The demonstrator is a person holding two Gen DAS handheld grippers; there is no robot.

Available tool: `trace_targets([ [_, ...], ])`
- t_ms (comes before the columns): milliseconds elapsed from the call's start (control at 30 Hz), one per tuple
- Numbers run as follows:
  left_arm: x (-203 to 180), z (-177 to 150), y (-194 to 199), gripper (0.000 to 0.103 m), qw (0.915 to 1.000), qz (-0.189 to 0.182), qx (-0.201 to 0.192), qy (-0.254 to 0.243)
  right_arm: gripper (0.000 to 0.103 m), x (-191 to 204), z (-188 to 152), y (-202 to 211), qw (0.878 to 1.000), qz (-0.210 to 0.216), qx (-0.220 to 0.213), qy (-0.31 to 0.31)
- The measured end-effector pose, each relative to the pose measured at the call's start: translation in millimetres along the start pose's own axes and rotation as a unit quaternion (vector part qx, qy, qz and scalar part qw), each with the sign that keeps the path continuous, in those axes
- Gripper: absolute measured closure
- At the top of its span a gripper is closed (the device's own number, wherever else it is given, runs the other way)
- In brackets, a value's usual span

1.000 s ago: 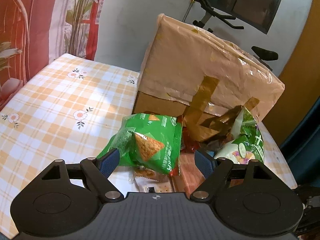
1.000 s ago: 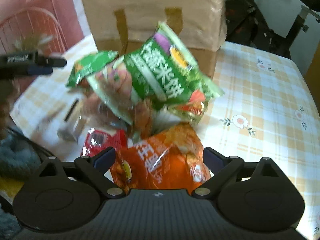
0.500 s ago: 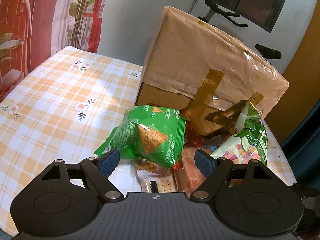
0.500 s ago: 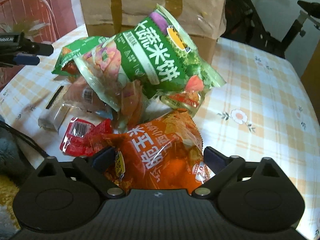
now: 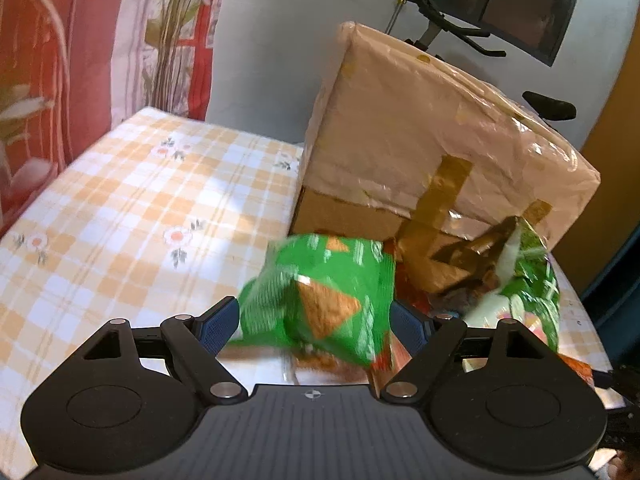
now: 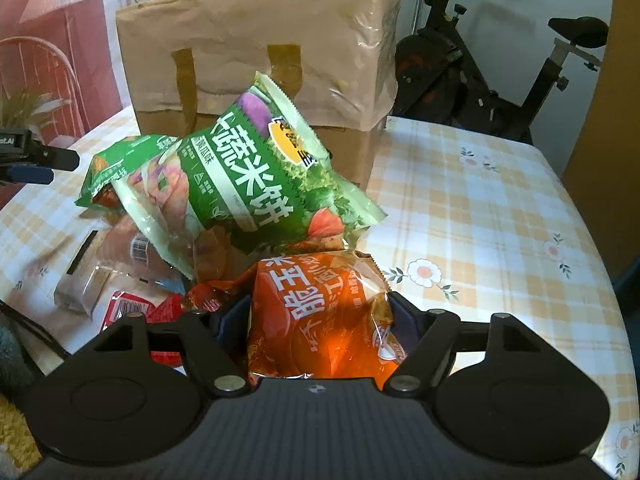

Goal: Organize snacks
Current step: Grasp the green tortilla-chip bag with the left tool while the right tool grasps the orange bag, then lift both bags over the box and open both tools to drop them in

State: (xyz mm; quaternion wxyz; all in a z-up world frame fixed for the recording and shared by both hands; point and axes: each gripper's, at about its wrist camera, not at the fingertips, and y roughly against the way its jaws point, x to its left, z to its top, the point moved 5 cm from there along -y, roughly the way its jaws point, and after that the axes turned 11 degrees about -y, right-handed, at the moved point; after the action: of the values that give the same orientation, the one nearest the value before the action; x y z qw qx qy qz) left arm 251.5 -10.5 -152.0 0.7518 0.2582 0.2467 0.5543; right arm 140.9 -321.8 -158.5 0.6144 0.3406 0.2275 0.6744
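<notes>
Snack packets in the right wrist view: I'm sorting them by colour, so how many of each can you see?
Green bags: 2, the big rice-cracker bag and the smaller one behind it.
Orange bags: 1.
Red packets: 1.
Clear wrapped packs: 2.
Total: 6 visible.

Green chip bag (image 5: 320, 300); orange snack bag (image 6: 320, 316); orange-white checked floral tablecloth (image 5: 120, 208); tan box (image 6: 256, 40).
</notes>
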Motion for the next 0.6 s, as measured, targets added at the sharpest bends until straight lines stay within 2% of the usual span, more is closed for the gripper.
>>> trace_targets([
  [200, 7, 15, -36, 0.018, 0.9997, -0.012, 0.003, -0.022, 0.029, -1, -3, -4, 1.000, 0.006, 0.009, -0.007],
  [333, 7, 13, -59, 0.017, 0.9990, -0.028, 0.028, -0.019, 0.029, -2, -5, -7, 1.000, 0.005, 0.017, -0.012],
  [433, 0, 10, -64, 0.014, 0.9983, -0.016, 0.027, -0.048, 0.029, -3, -4, -9, 1.000, 0.005, 0.020, -0.013],
  [600, -2, 9, -67, 0.012, 0.9982, -0.013, 0.028, -0.052, 0.029, -3, -4, -10, 1.000, 0.007, 0.018, -0.017],
])
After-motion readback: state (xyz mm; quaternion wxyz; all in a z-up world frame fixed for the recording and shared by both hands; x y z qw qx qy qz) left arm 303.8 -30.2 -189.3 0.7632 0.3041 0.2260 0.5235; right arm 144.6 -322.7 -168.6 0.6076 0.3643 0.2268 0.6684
